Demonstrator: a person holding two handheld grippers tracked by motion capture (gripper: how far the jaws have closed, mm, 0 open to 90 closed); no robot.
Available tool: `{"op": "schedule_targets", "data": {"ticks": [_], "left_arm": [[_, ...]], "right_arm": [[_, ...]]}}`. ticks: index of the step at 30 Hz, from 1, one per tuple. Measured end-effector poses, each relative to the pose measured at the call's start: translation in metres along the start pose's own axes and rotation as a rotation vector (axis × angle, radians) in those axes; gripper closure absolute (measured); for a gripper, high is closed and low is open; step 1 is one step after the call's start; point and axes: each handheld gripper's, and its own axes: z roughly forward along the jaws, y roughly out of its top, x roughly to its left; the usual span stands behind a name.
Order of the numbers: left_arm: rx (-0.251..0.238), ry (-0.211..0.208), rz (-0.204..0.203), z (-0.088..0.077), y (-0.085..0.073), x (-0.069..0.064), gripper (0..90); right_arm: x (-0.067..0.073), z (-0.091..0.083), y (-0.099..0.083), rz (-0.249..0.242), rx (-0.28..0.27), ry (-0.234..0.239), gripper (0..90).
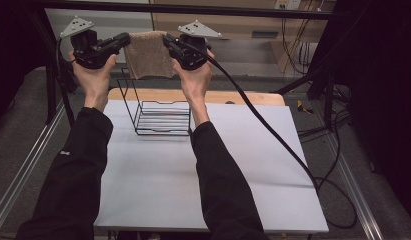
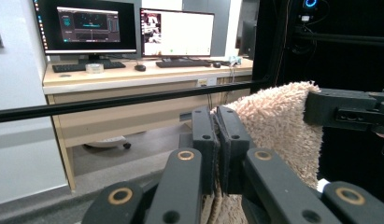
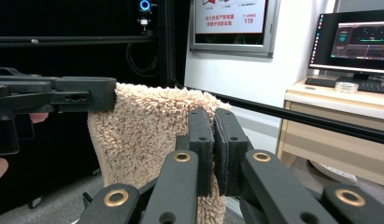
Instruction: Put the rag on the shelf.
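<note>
A beige fluffy towel point(image 1: 149, 54) hangs stretched in the air above the far end of the table. My left gripper point(image 1: 126, 41) is shut on the towel's upper left corner, and my right gripper point(image 1: 167, 40) is shut on its upper right corner. In the left gripper view the towel point(image 2: 278, 121) is pinched between my closed jaws, and the right gripper's jaw clamps its far corner. In the right gripper view the towel point(image 3: 143, 135) hangs left of my closed jaws, with the left gripper holding its other corner. A black wire basket point(image 1: 158, 112) stands on the table below the towel.
The white table top point(image 1: 158, 175) lies wide and bare in front of the basket, with a wooden board edge point(image 1: 233, 96) behind it. A black cable point(image 1: 273, 135) runs from the right gripper across the table's right side. A black frame bar point(image 1: 193, 9) crosses overhead at the back.
</note>
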Motion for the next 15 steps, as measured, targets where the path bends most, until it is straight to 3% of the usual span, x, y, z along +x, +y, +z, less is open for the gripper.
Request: {"op": "schedule_targets", "data": {"ticks": [15], "left_arm": [[0.052, -0.018, 0.010, 0.007, -0.027, -0.001, 86.6]], "right_arm": [[-0.004, 0.000, -0.025, -0.001, 0.060, -0.005, 86.8]]}}
